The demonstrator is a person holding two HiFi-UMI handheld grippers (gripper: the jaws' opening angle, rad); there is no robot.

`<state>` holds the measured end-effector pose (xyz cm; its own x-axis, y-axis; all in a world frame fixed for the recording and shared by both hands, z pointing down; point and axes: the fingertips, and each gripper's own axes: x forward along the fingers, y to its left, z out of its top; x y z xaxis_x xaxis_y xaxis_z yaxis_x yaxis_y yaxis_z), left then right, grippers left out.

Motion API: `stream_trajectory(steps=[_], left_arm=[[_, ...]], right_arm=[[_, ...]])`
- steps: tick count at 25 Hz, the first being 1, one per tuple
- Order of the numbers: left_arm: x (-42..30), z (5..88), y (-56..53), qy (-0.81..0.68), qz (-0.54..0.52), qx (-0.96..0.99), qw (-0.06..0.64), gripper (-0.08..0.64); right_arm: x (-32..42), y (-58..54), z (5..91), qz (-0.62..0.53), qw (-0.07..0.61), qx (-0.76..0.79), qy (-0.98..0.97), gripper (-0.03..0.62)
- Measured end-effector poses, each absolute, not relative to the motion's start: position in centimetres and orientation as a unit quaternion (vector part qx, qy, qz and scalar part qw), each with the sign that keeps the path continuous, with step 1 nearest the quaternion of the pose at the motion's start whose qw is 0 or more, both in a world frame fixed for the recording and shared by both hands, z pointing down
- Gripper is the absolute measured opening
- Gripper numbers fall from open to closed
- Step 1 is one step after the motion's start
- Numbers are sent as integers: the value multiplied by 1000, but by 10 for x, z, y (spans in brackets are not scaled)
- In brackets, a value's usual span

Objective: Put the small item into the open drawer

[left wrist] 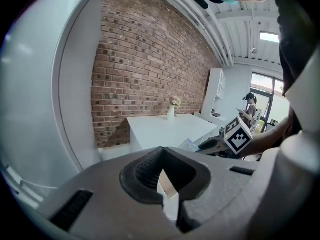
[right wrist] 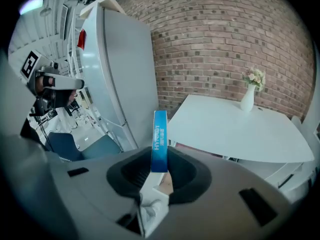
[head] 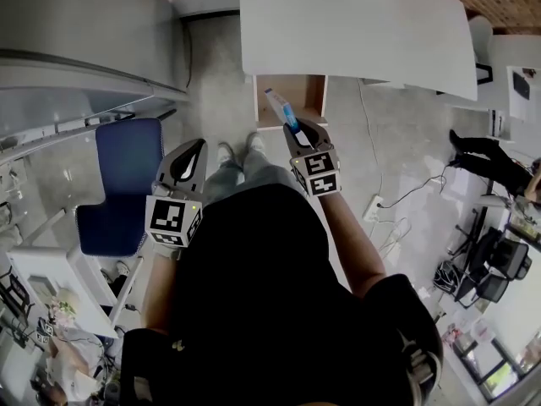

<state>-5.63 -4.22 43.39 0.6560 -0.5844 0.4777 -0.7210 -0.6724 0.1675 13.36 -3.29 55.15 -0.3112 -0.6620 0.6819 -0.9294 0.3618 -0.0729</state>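
One box (head: 280, 106) (blue) in hand-held gripper (head: 308, 139)

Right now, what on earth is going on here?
A person stands facing a white table, with tongs in each hand. The right tongs grip a slim blue box, held out toward the open drawer under the table. The left tongs are shut and empty. The box is not yet in the drawer.

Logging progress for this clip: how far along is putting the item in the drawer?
Done: the drawer stands open and the blue box is gripped in the right gripper. In hand: the box is held high over the drawer. Left: lower and release it inside.
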Motion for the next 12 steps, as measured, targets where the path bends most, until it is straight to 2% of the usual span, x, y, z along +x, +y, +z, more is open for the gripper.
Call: stream_trajectory(steps=[12], left_arm=[[-71, 444, -56, -414, 208, 865, 192, 2]], right_arm=[[128, -49, 663, 278, 360, 460, -763, 97]])
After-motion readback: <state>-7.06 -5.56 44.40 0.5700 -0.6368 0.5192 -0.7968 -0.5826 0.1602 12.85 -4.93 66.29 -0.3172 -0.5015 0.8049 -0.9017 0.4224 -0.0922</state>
